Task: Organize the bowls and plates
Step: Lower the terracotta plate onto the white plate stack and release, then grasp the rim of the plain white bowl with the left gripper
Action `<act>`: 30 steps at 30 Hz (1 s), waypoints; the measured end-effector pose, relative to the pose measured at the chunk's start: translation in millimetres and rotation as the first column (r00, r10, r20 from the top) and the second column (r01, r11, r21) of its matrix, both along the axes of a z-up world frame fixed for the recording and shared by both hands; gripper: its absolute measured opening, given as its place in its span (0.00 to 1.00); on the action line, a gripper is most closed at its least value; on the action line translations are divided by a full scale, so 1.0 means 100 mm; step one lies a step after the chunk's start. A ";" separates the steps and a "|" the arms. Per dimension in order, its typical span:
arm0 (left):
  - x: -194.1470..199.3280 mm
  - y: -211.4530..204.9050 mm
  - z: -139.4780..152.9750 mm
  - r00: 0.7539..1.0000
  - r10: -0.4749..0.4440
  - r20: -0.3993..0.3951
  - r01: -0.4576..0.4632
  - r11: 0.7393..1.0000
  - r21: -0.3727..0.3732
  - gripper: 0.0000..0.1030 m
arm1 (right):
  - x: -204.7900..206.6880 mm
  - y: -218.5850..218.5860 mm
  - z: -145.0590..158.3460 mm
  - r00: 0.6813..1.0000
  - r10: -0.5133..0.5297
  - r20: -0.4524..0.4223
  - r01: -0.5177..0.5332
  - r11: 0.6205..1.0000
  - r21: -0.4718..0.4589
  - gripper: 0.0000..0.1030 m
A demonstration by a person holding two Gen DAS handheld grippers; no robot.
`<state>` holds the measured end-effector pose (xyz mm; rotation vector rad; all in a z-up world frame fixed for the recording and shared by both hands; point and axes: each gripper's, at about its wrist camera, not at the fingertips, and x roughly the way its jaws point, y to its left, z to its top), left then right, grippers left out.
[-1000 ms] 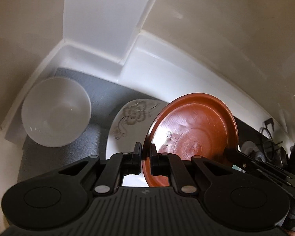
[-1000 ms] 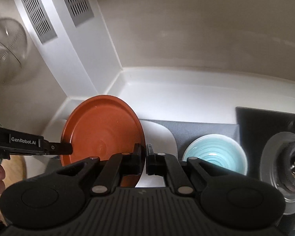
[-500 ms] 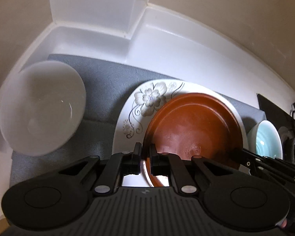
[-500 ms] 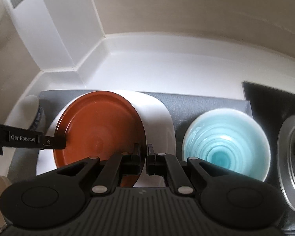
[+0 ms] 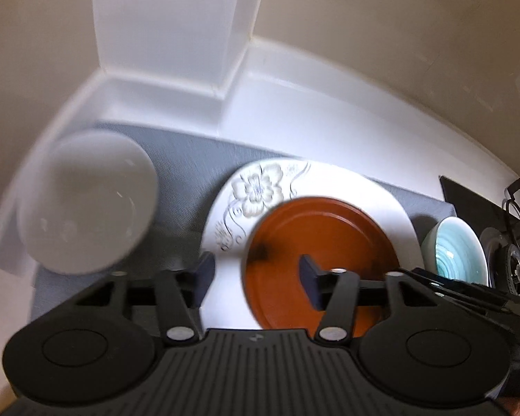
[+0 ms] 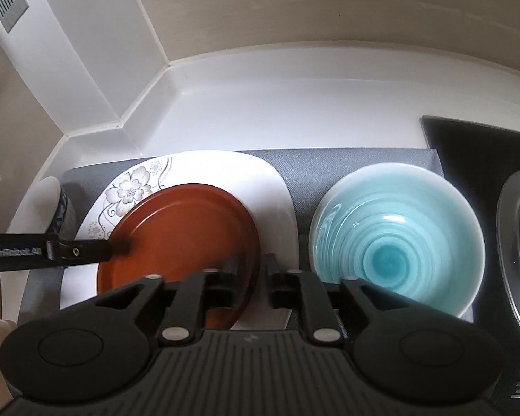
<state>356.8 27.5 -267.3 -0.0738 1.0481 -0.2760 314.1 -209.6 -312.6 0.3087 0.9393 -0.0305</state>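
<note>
A red-brown plate (image 5: 326,239) (image 6: 187,228) lies flat on a white flowered plate (image 5: 260,187) (image 6: 204,170) on the grey mat. My left gripper (image 5: 256,275) is open above the red plate's near edge, fingers wide apart, holding nothing. My right gripper (image 6: 251,277) is open by a small gap at the red plate's right rim, its left finger over the plate. A white bowl (image 5: 83,204) stands left of the plates. A light blue bowl (image 6: 395,242) (image 5: 457,249) stands right of them.
The grey mat (image 6: 315,170) lies on a white counter (image 6: 294,104) in a wall corner with a white pillar (image 5: 170,24). A black stove with a metal burner (image 6: 516,228) is at the right. The left gripper's finger (image 6: 83,249) reaches in from the left.
The red-brown plate went from tilted in both grippers to flat on the flowered plate. Both grippers have opened and let it go, the left one wide.
</note>
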 end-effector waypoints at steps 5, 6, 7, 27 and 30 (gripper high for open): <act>-0.21 0.42 0.30 0.997 0.055 0.057 -0.051 0.996 -0.079 0.67 | -0.11 0.00 0.24 0.999 -0.002 0.043 0.002 1.000 0.002 0.61; -0.23 0.56 0.33 0.994 0.083 0.068 -0.075 0.991 -0.109 0.69 | -0.12 -0.01 0.29 0.999 0.003 0.050 -0.005 1.000 0.024 0.61; -0.26 0.70 0.36 0.990 0.121 0.076 -0.110 0.985 -0.131 0.70 | -0.13 -0.01 0.34 0.998 0.009 0.059 -0.012 0.999 0.044 0.61; 0.13 1.77 -0.23 0.904 0.421 -0.074 -0.426 0.874 -0.232 0.14 | 0.69 1.36 0.35 0.931 0.339 0.136 -0.351 0.933 0.079 0.55; 0.15 1.74 -0.25 0.906 0.417 -0.079 -0.424 0.880 -0.213 0.14 | 0.84 1.48 0.24 0.940 0.325 0.105 -0.337 0.932 0.130 0.50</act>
